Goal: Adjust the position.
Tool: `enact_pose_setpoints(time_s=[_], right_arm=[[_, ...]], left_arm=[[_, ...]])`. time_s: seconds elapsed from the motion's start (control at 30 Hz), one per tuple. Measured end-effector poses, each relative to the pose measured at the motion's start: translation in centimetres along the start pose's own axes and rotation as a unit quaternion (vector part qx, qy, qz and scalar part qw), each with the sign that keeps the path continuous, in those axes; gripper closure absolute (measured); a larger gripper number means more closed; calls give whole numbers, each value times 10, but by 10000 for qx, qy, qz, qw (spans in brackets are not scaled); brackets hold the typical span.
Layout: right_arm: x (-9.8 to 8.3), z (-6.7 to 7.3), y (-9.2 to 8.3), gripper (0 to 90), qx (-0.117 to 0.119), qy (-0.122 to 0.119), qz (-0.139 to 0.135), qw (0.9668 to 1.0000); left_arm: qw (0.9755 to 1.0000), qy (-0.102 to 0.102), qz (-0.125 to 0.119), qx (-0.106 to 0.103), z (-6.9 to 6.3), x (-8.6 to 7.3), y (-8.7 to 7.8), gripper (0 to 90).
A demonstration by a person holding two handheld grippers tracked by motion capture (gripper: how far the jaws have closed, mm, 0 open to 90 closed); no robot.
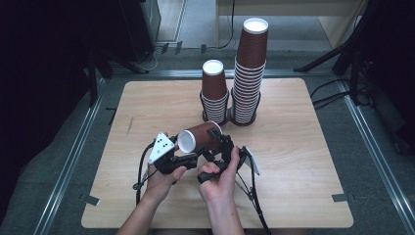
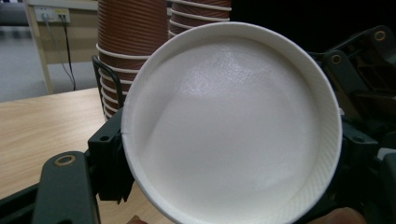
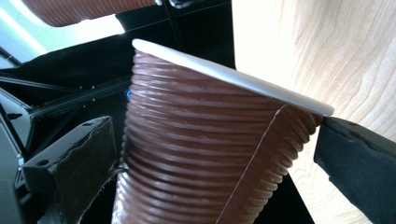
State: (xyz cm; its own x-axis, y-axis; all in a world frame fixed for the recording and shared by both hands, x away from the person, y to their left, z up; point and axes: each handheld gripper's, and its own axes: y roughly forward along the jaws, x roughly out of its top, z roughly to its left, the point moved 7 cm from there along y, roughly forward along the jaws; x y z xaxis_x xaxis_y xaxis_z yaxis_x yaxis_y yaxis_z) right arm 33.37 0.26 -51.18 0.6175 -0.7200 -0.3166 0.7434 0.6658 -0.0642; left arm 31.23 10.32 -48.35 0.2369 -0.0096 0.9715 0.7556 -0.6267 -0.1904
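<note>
A brown ribbed paper cup (image 1: 203,136) lies on its side in the air above the near middle of the wooden table (image 1: 147,107), its white end turned left. In the left gripper view that white round end (image 2: 233,126) sits close to the camera. My left gripper (image 1: 192,154) (image 2: 231,186) is shut on the cup, one jaw at each side of the rim. My right gripper (image 1: 219,138) (image 3: 215,154) comes up from the near side. Its jaws are shut on the cup's ribbed wall (image 3: 196,154), just under the white rim.
Two upside-down stacks of the same cups stand in black wire holders at the back middle: a short stack (image 1: 214,90) and a taller stack (image 1: 249,73) to its right (image 2: 130,42). Dark stands and cables surround the table.
</note>
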Motion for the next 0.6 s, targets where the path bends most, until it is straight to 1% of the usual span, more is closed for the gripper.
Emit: enact_pose_setpoints(time_s=[0.03,0.1,0.13,0.17,0.2,0.23,0.27,0.3,0.4,0.43,0.5,0.6], right_arm=[[0,-1,2,0,0,-19,-21,10000],[1,-2,3,0,-9,45,-5,10000],[2,-2,5,0,21,-4,-27,10000],[2,-2,6,0,22,8,-19,10000],[2,-1,8,0,22,16,-7,10000],[2,0,9,0,23,77,36,10000],[3,0,10,0,46,44,31,10000],[2,1,11,0,53,16,56,10000],[3,2,14,0,132,48,110,9998],[3,2,14,13,145,90,132,9998],[4,1,14,40,150,94,134,9998],[4,2,13,63,141,-38,71,9999]], left_arm=[[10000,12,19,-14,0,-1,0,204],[10000,55,35,-43,-2,-1,1,205],[10000,68,30,-57,-3,-1,1,204],[9999,87,23,-72,-3,-1,0,204],[9999,86,12,-73,-4,0,0,205],[9999,81,-6,-87,-4,0,0,205],[9999,76,-12,-104,-3,0,-1,205],[9999,55,-19,-116,-3,1,-1,204],[9999,21,-15,-146,-2,1,-1,204],[9998,-5,-5,-189,-1,1,-2,204],[9997,-49,9,-249,-1,0,-1,201],[9993,-138,22,-345,1,0,-1,193]])
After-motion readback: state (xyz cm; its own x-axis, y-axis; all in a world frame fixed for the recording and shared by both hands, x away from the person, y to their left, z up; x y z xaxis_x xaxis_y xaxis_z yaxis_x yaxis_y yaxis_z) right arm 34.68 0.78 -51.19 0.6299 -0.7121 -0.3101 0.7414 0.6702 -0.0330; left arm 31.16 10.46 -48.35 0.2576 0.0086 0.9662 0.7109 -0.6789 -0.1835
